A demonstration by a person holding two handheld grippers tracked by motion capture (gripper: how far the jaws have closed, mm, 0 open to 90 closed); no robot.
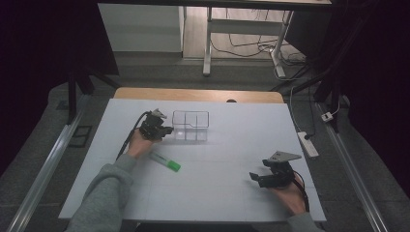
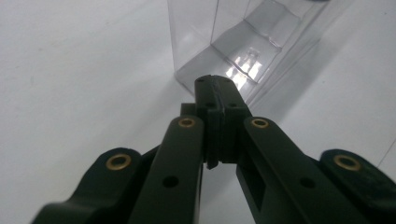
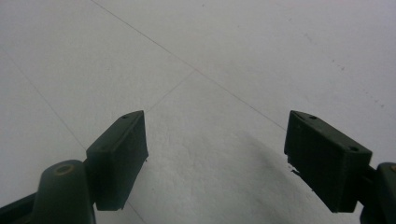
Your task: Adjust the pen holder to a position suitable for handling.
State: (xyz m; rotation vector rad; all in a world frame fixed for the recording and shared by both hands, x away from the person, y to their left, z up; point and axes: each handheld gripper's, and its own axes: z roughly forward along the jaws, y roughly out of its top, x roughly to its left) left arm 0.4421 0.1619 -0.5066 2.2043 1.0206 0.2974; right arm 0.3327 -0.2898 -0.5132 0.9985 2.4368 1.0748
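Your left gripper (image 1: 167, 129) has its jaws pressed together on nothing, tips right at the near corner of the clear box (image 1: 191, 125) — you look set to nudge it. The right gripper (image 1: 256, 178) rests wide apart. Push slowly — it may slide crooked.

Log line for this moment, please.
left tongs: shut, empty, at clear box | right tongs: open, idle | green marker: on table

The high view looks down on the whole counter (image 1: 203, 188); the left tool view looks closely at the clear tray (image 2: 243, 42), which both views share.
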